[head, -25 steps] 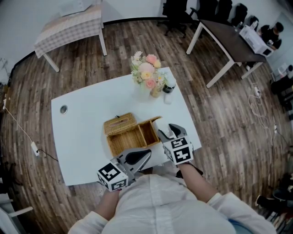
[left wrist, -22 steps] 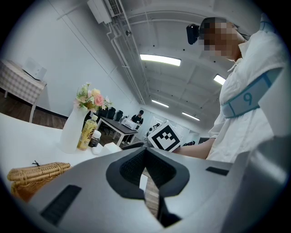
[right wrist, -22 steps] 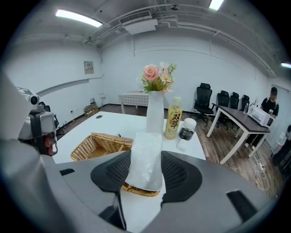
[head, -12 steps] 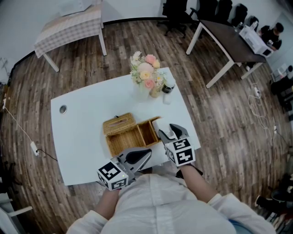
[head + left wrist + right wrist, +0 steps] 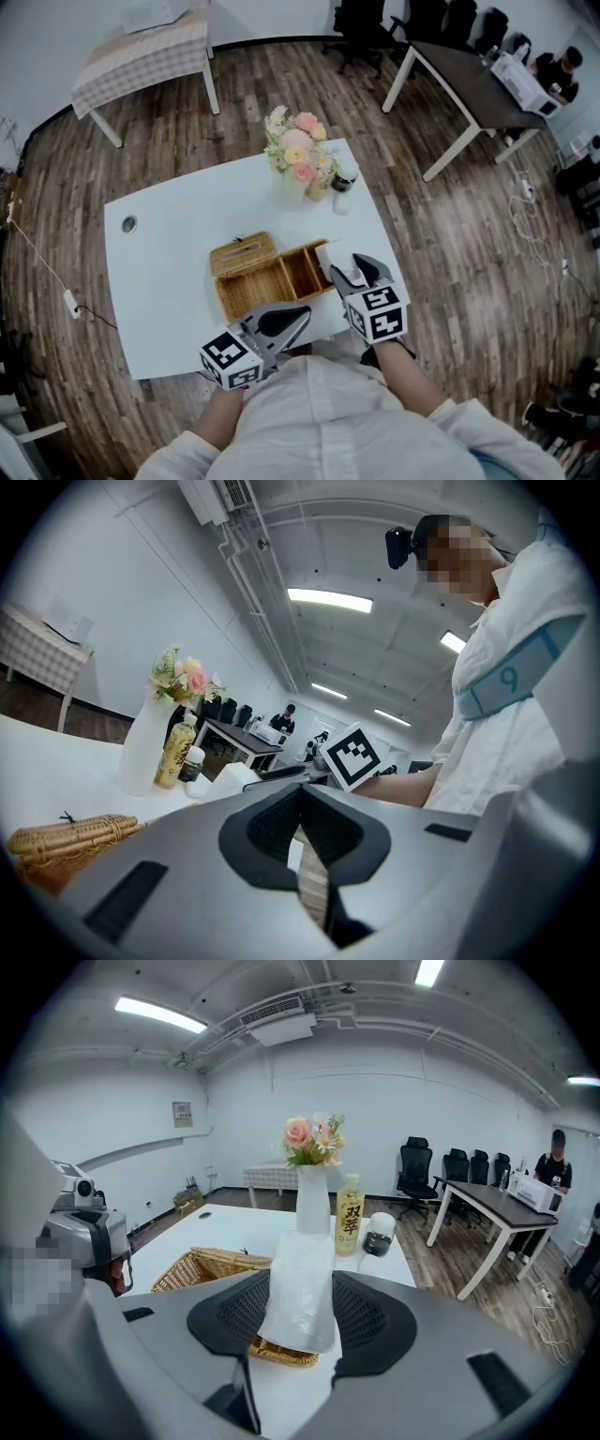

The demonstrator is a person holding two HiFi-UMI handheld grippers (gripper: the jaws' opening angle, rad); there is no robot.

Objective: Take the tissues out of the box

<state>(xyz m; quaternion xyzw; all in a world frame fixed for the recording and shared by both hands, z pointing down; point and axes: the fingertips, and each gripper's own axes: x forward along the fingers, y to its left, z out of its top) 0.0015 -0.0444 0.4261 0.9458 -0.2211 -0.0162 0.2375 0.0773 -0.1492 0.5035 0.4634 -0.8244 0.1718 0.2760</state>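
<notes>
The left gripper [image 5: 300, 834] pointed level at the near table [image 5: 169, 244] edge, its jaws all but together with only a thin slit between the pads, and nothing in them. The right gripper [image 5: 298, 1321] was tilted downward and clamped across a white wrapped tissue pack [image 5: 300, 1274], which stood upright between the pads, raised over the near right end of the open wicker box [image 5: 197, 1269]. The step appeared to be the lift-out. The next move probably called for carrying the pack clear of the rim and setting it on bare tabletop beside the box before letting go. No print could be read on the pack. Farther back, beside the vase [image 5: 312, 1199] of flowers, a yellow bottle [image 5: 349, 1215] bore the characters 双萃; a small jar [image 5: 380, 1234] stood next to it.
</notes>
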